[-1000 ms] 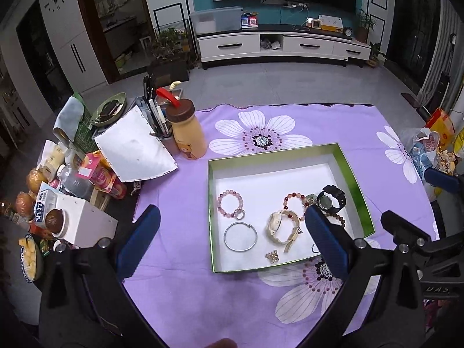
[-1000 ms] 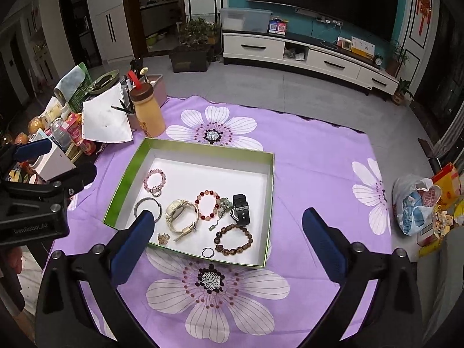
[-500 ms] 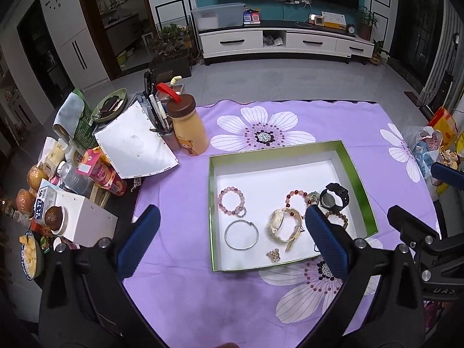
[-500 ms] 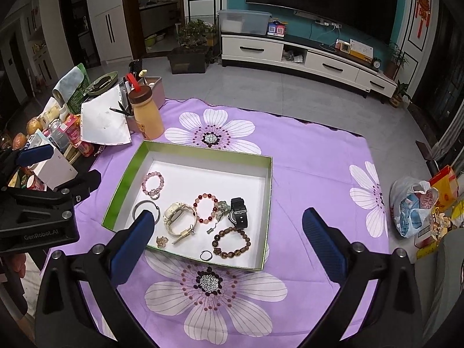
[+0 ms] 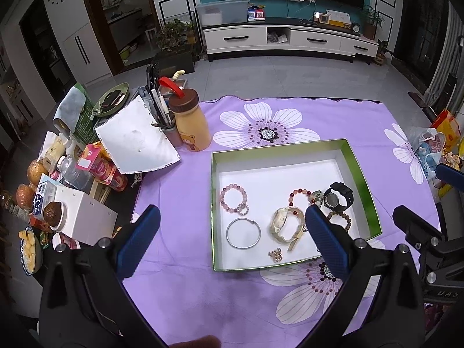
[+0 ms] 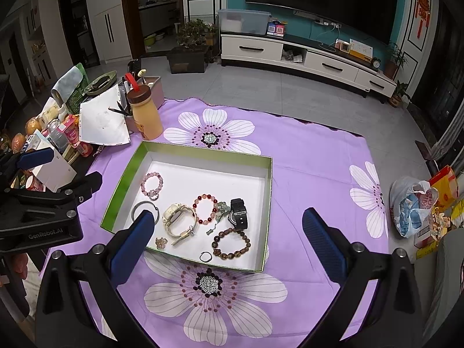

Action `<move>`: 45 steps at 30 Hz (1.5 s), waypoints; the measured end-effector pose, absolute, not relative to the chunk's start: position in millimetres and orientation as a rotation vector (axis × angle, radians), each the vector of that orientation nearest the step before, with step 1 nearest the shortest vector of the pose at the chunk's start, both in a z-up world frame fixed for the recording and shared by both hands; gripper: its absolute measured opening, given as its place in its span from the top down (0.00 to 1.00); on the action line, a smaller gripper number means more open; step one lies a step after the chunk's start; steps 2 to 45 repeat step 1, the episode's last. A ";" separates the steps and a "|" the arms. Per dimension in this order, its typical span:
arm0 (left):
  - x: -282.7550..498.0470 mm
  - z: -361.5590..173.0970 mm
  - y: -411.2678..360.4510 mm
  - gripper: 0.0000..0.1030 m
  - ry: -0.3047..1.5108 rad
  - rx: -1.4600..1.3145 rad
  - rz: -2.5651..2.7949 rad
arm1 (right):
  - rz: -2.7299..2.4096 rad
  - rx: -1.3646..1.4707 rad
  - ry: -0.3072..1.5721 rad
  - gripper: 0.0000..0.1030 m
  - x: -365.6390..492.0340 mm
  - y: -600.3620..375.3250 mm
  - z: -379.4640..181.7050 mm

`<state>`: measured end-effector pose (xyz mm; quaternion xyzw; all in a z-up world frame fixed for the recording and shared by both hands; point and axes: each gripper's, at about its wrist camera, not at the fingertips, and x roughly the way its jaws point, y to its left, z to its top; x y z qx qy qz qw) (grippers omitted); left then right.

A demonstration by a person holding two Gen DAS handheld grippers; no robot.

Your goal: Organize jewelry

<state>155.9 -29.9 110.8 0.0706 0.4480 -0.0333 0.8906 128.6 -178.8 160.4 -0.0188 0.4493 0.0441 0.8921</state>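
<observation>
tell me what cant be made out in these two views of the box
- Dark bead bracelet: left wrist view, partly behind the left gripper's finger.
- Silver bangle: right wrist view, partly behind the right gripper's finger.
- Small charm: too small to identify.
- Watch face: unreadable.

Both views are evenly lit from overhead, dim toward the room's far corners. The white floor of the tray (image 5: 278, 174) is the brightest patch, with soft, short shadows along its walls. Fisheye bending curves the edges, dark vignetting fills the corners, and near gripper fingers (image 6: 132, 239) look slightly soft.
</observation>
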 end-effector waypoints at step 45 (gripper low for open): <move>156.2 110.6 -29.9 0.02 0.932 0.147 -0.069 | 0.092 -0.040 0.933 0.01 128.7 -178.7 160.3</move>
